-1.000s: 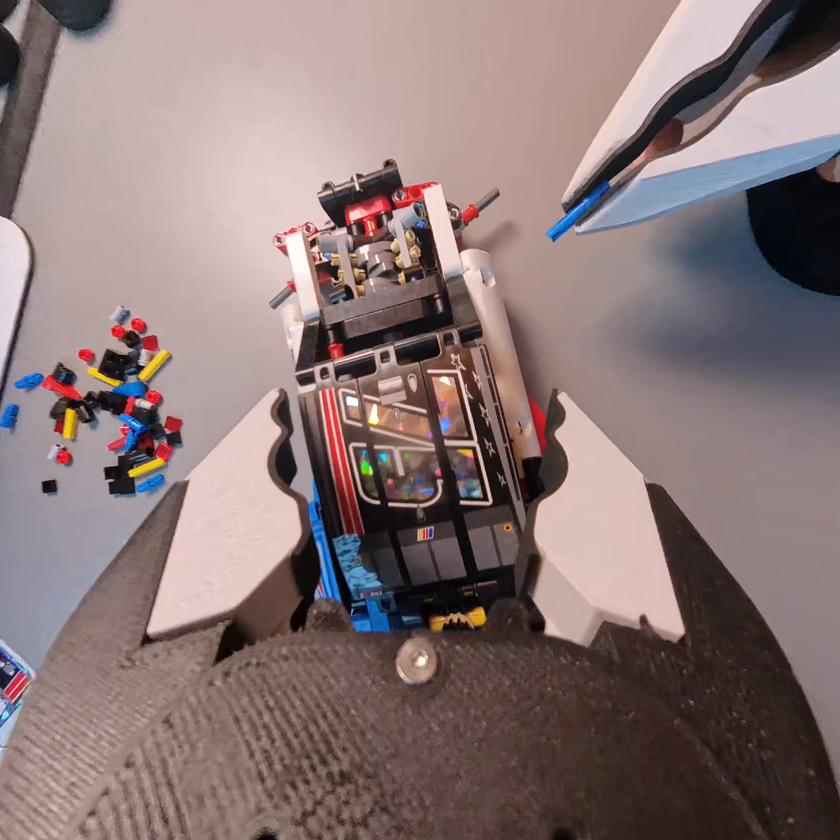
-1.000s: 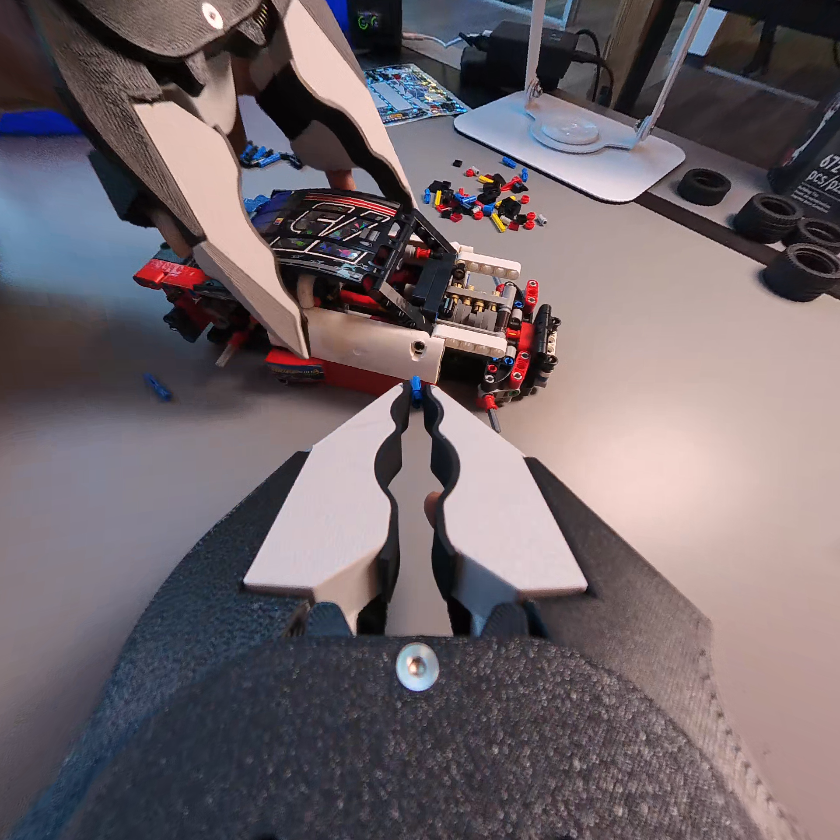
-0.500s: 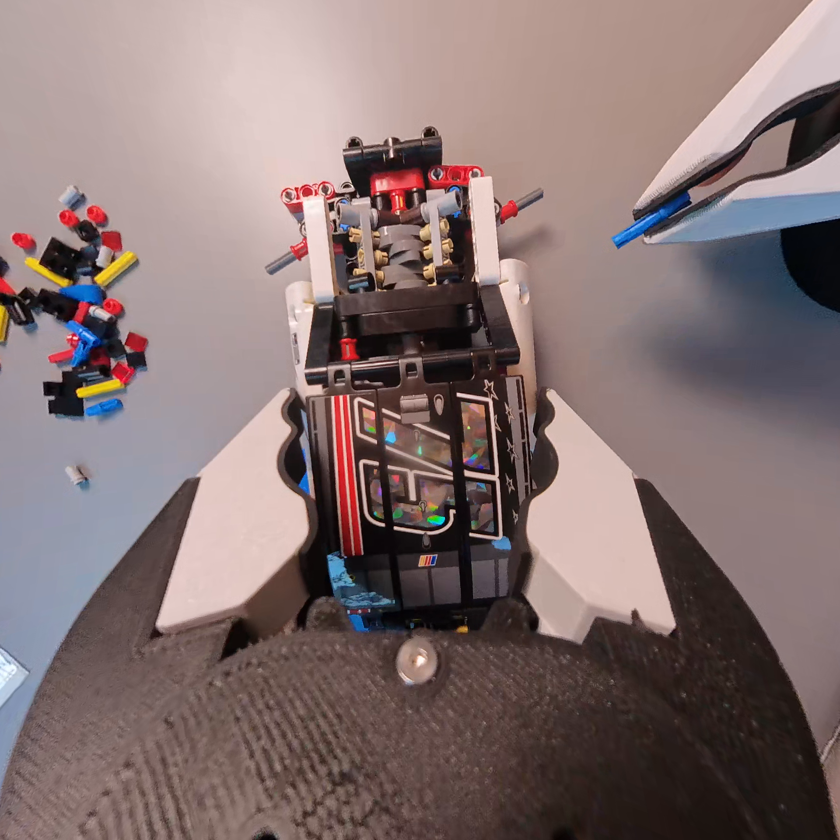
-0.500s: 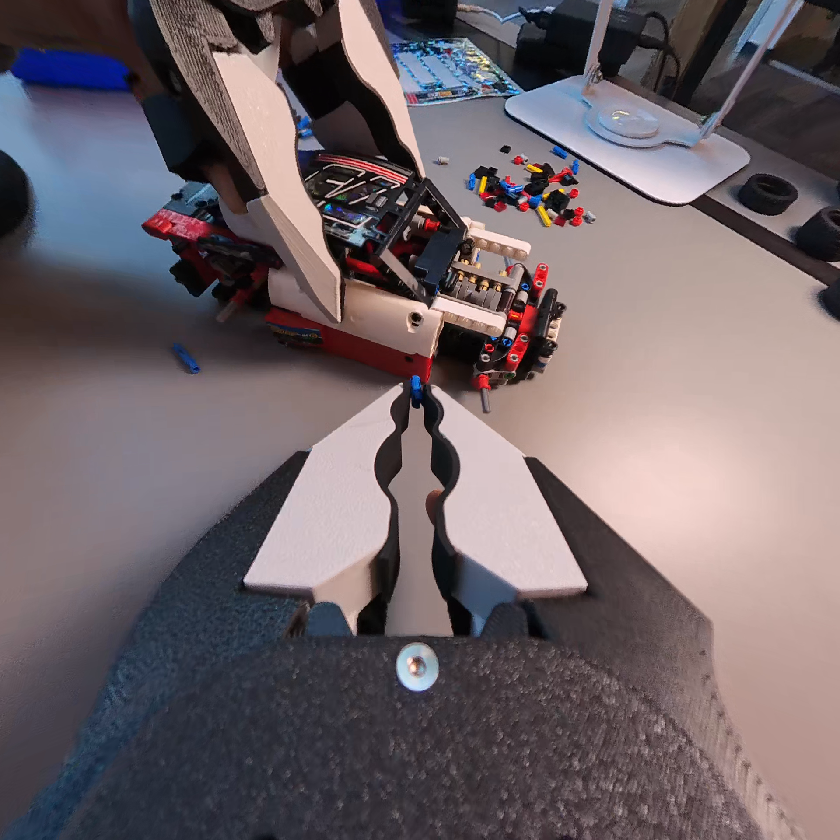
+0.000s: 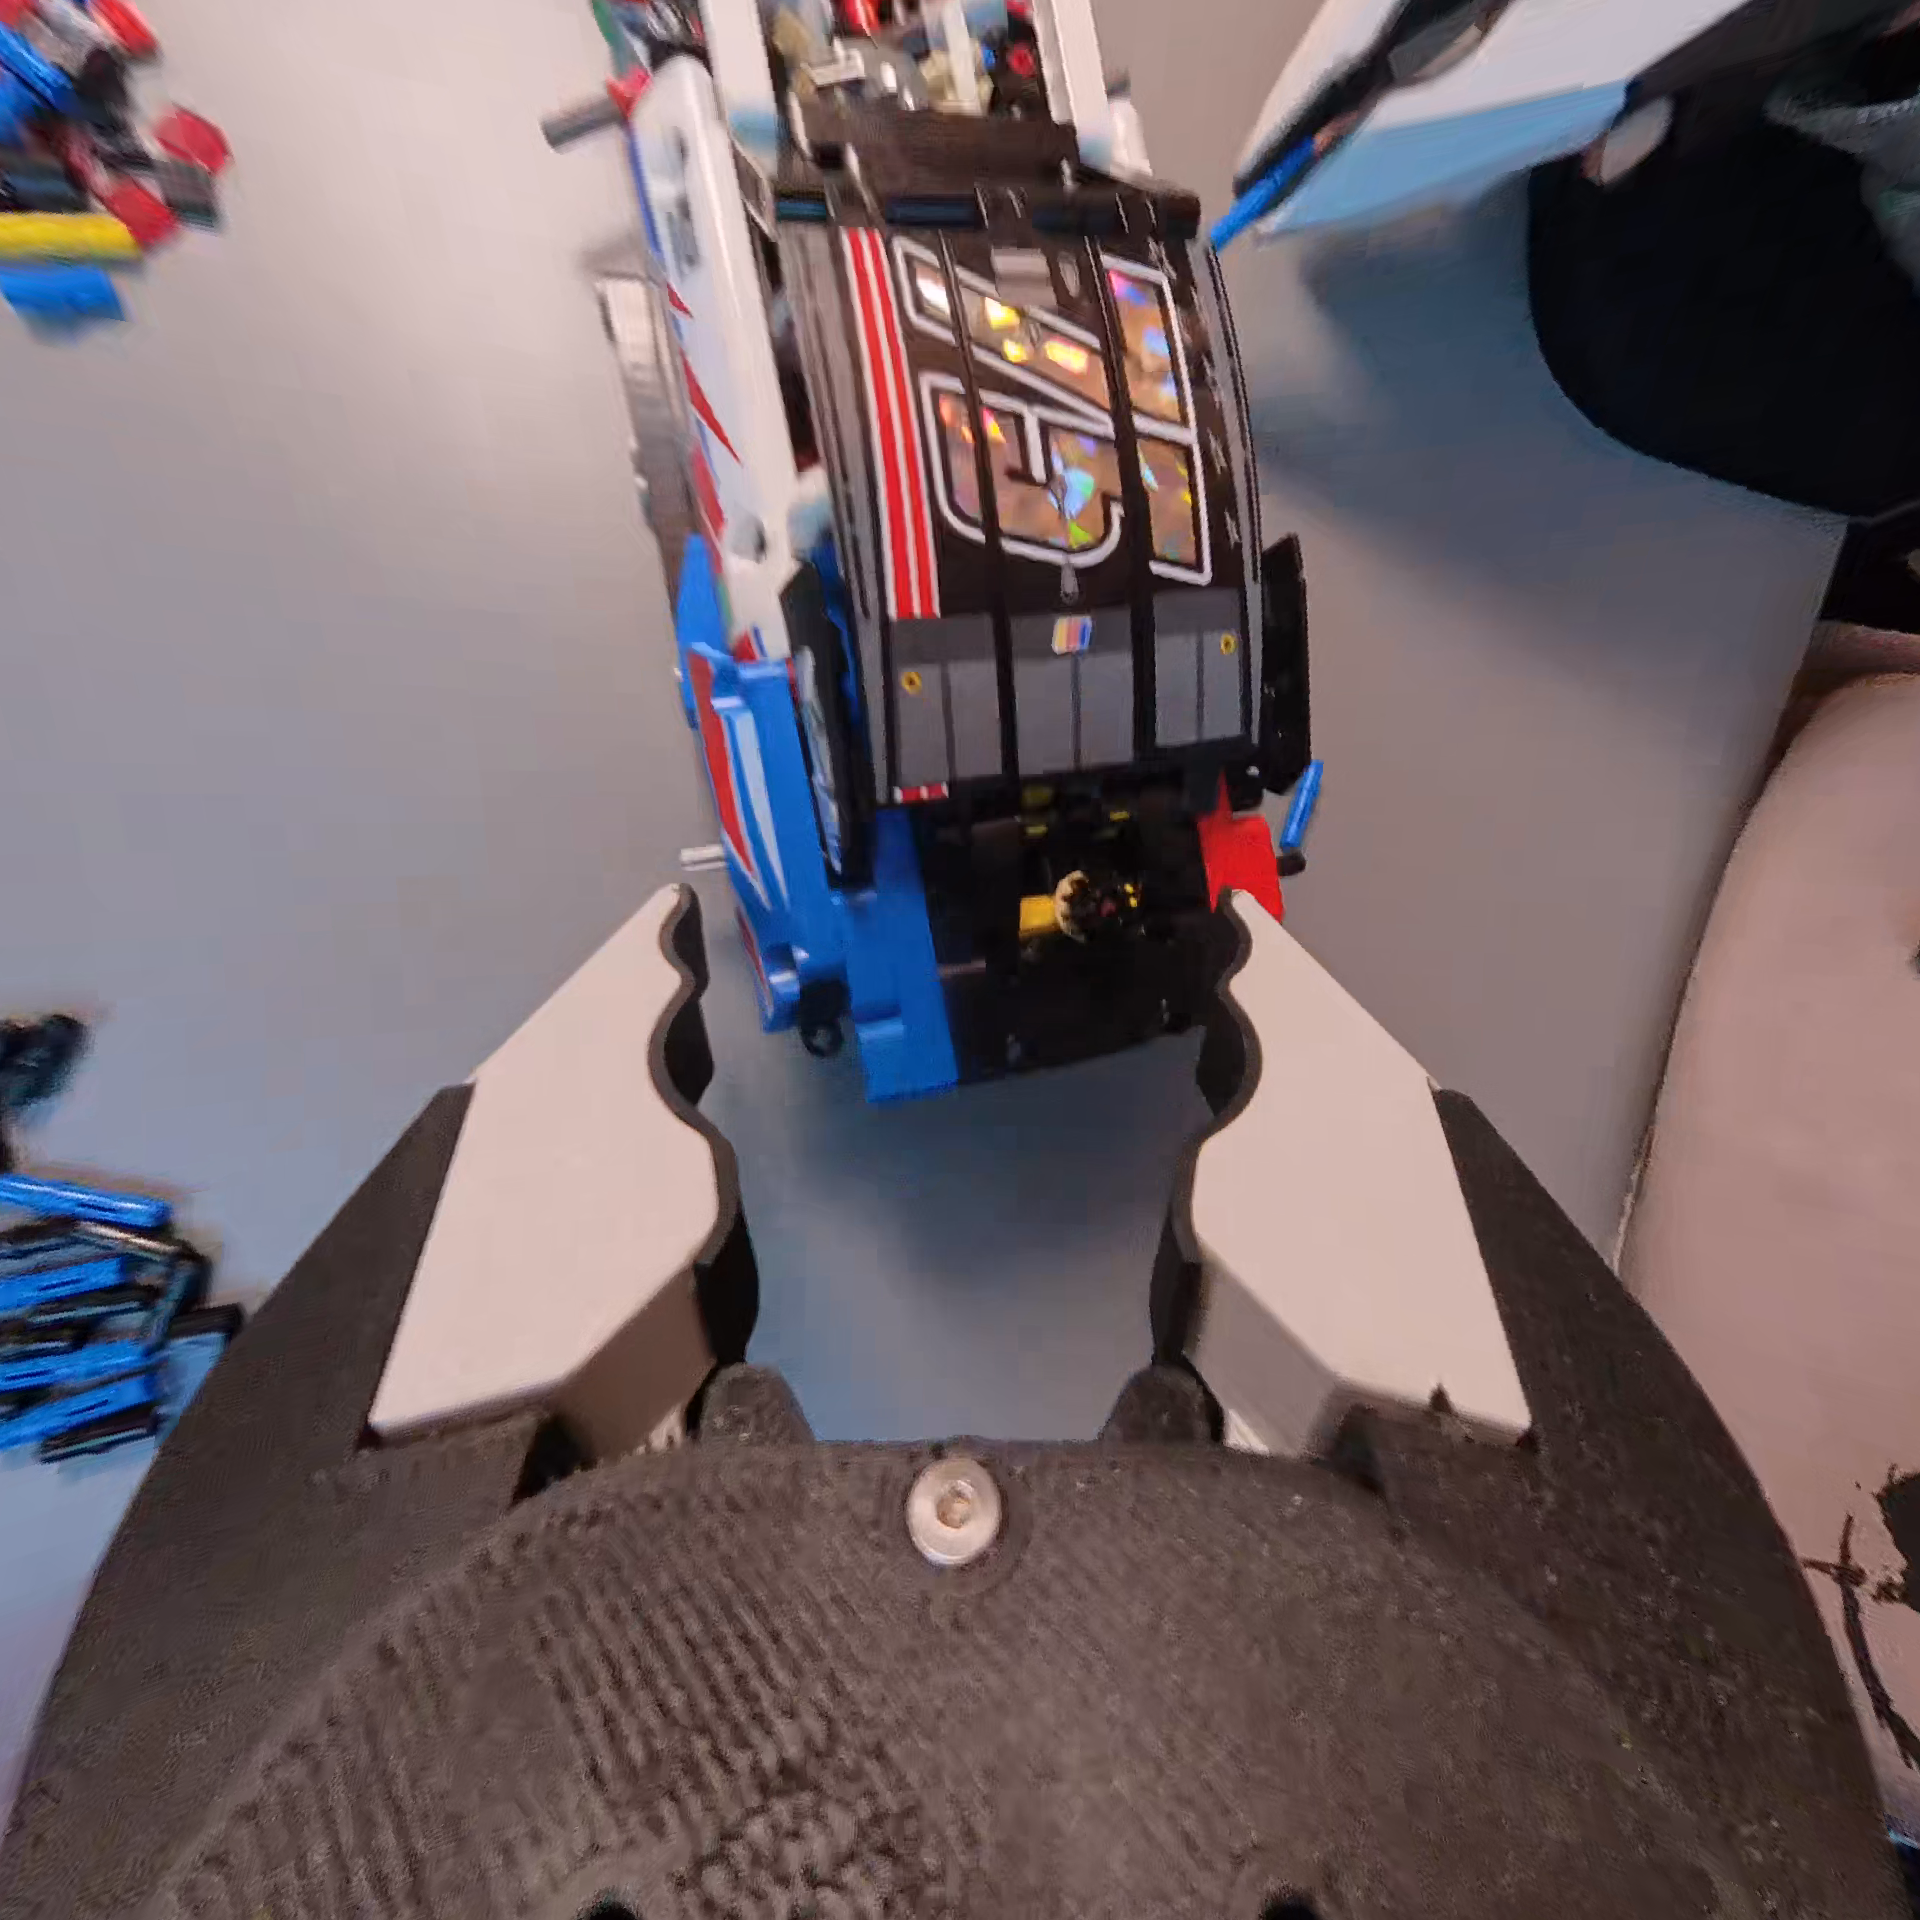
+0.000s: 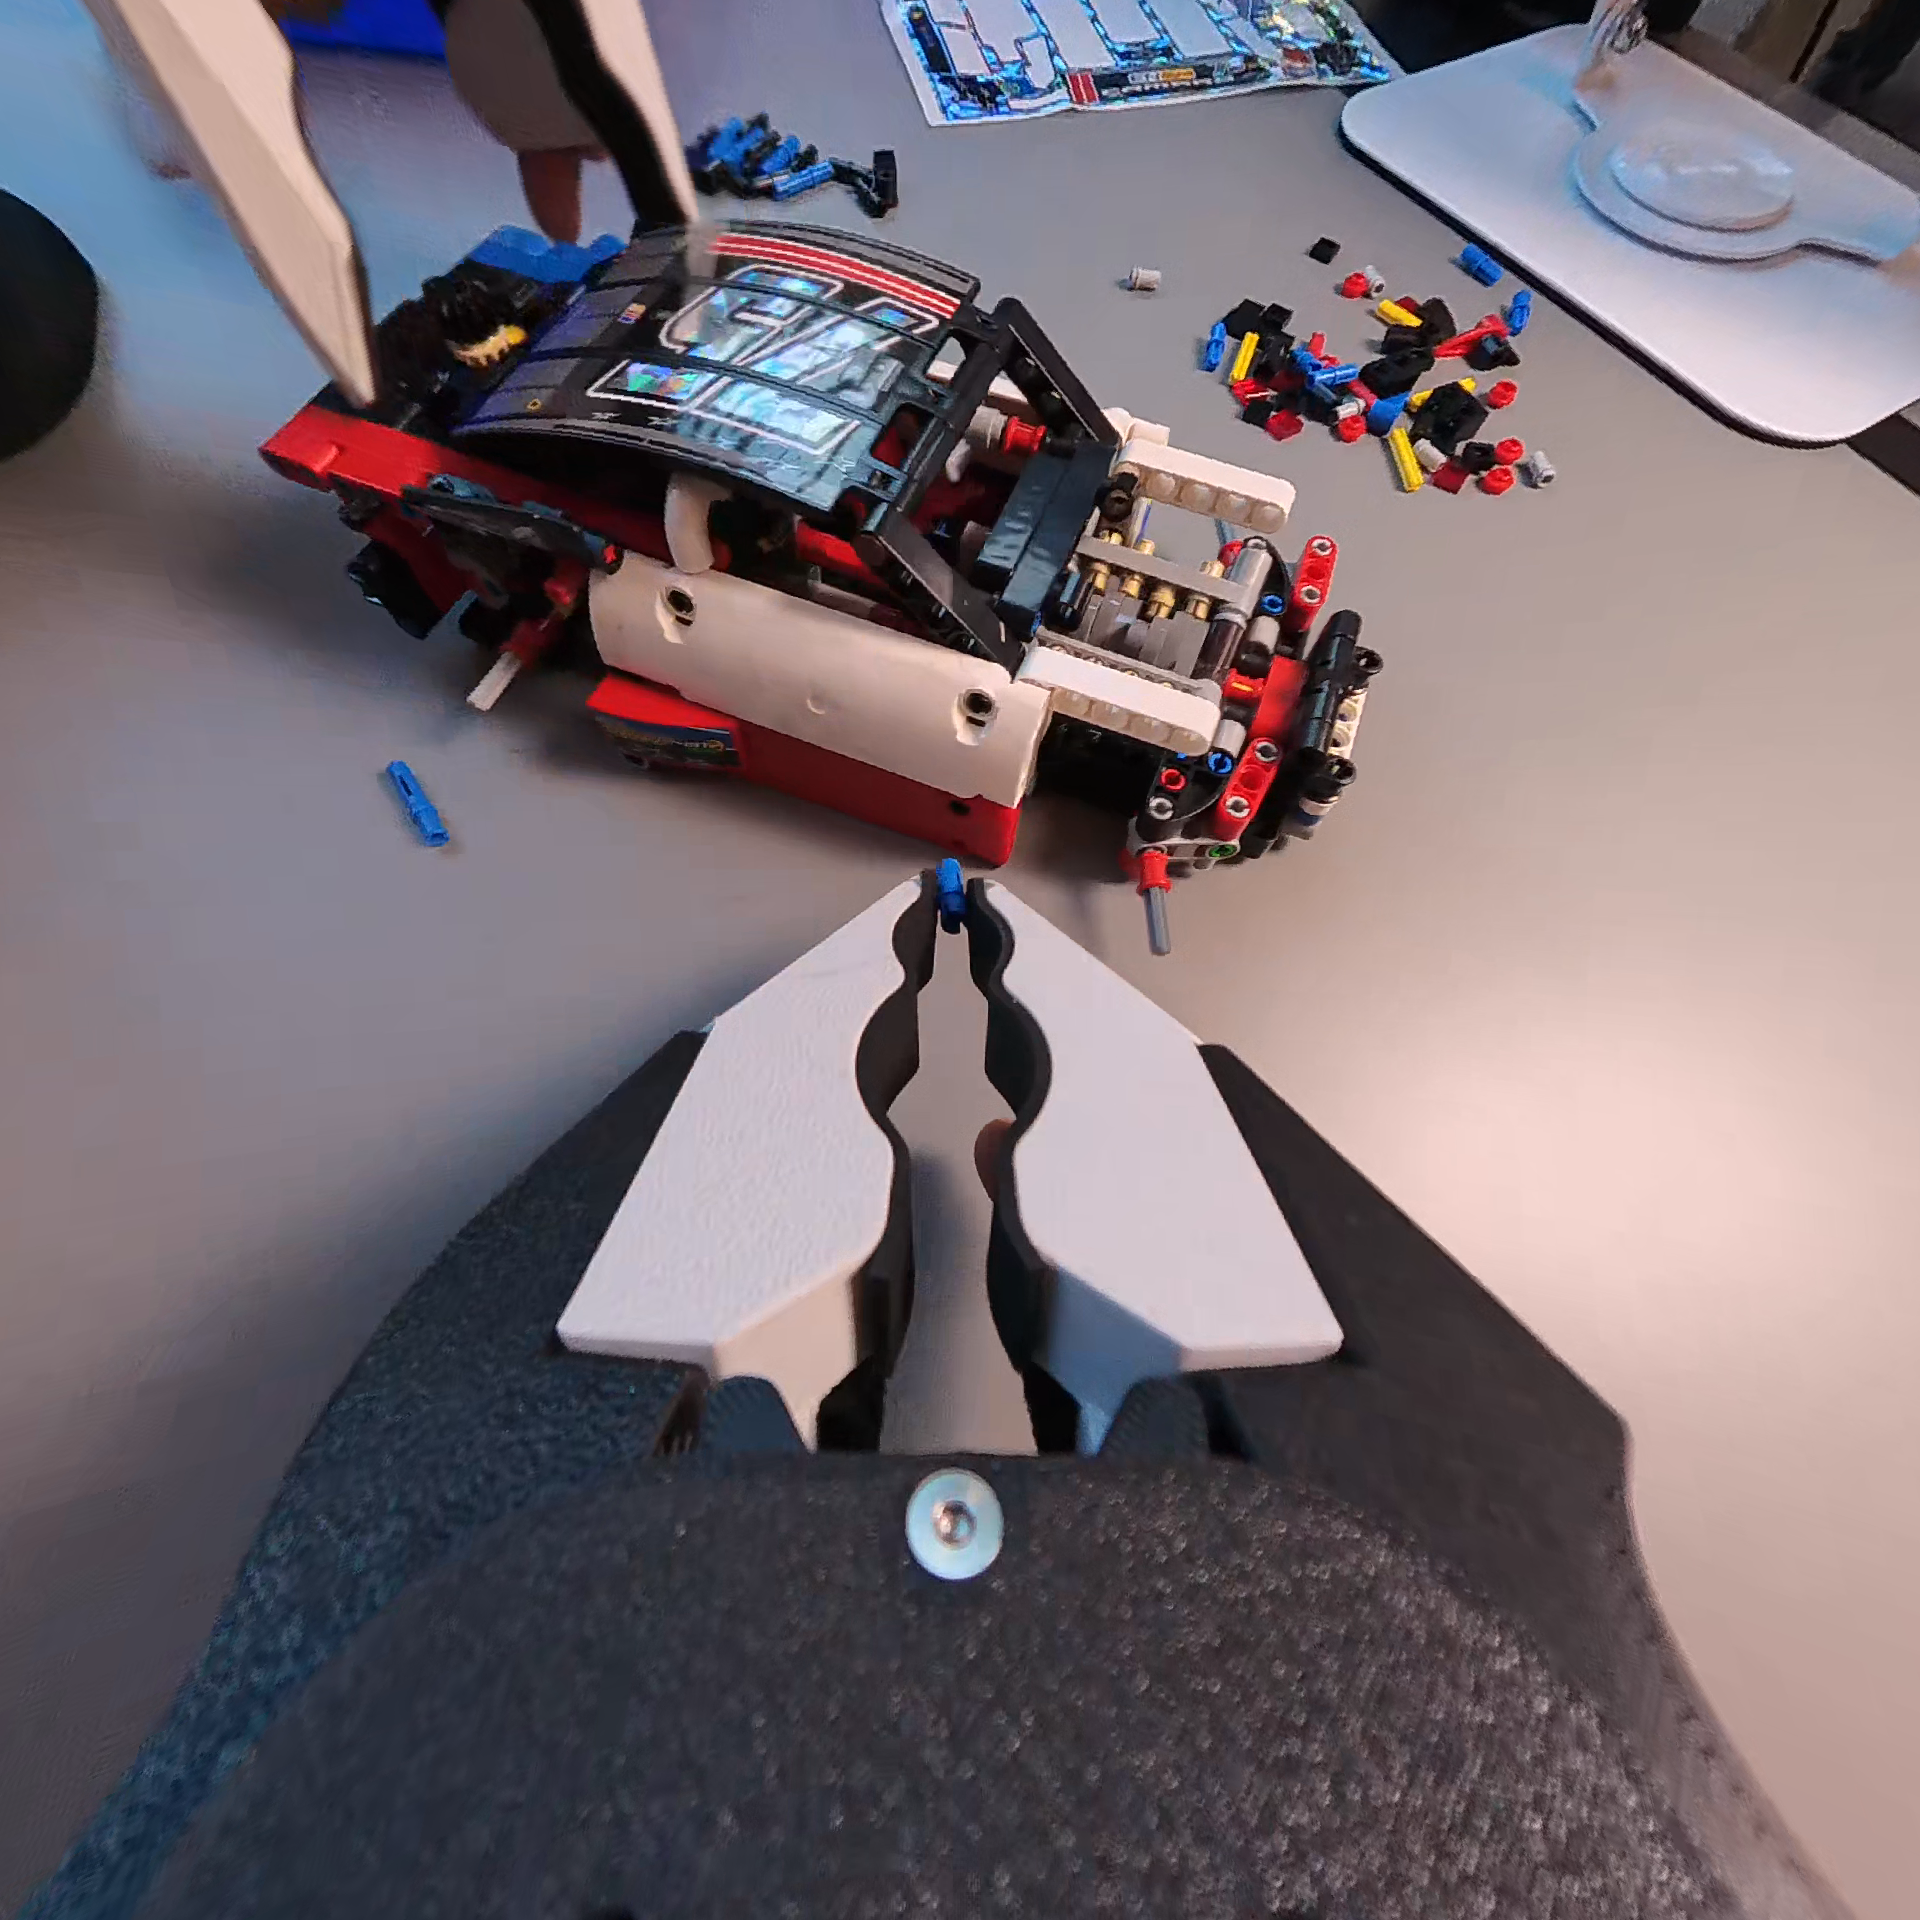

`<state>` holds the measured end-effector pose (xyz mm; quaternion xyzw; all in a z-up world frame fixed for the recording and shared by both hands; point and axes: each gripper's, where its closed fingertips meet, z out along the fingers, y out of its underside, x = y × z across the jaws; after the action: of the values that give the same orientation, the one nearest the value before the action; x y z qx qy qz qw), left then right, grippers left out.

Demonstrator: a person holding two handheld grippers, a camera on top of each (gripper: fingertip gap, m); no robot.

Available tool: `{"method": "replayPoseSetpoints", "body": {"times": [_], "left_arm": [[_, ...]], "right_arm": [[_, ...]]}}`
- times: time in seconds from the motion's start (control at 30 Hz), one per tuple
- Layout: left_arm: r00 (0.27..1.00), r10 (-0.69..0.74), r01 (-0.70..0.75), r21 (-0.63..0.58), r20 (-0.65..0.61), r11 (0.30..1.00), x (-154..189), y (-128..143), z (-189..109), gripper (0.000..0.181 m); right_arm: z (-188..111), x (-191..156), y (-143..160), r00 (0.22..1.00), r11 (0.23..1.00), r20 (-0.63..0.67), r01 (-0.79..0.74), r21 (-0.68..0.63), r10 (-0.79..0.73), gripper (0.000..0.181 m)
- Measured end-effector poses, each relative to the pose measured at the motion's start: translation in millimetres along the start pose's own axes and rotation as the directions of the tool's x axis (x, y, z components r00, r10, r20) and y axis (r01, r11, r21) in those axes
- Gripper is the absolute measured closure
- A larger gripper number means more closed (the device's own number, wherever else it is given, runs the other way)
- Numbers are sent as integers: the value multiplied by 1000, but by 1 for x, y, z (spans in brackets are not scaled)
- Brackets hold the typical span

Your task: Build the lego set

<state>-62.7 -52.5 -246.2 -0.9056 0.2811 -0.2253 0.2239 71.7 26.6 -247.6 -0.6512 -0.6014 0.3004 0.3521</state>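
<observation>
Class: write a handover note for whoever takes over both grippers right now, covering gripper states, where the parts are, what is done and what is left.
Left gripper: open, at the rear of the car, not clamping it.
Right gripper: shut on a blue pin, just short of the car's red side.
Car stands on the table, body and roof on, engine exposed, no wheels.
A spare pin lies loose beside it; the parts pile is beyond the car.
Left: fit the held pin, then the remaining parts.
</observation>
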Motion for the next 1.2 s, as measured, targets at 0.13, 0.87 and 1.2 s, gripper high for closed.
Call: {"method": "replayPoseSetpoints", "body": {"times": [0.13,0.87,1.2], "left_arm": [[1000,21,-21,11,-8,1000,24,8,6,86],[742,603,-670,370,293,644,96,-141,19,159],[687,683,-726,269,248,633,92,-133,34,179]], "right_arm": [[8,9,7,998,999,30,-48,-22,49,179],[-54,-25,-77,916,851,401,-188,491,-29,179],[-46,-28,-64,934,881,337,-61,469,-115,178]]}}
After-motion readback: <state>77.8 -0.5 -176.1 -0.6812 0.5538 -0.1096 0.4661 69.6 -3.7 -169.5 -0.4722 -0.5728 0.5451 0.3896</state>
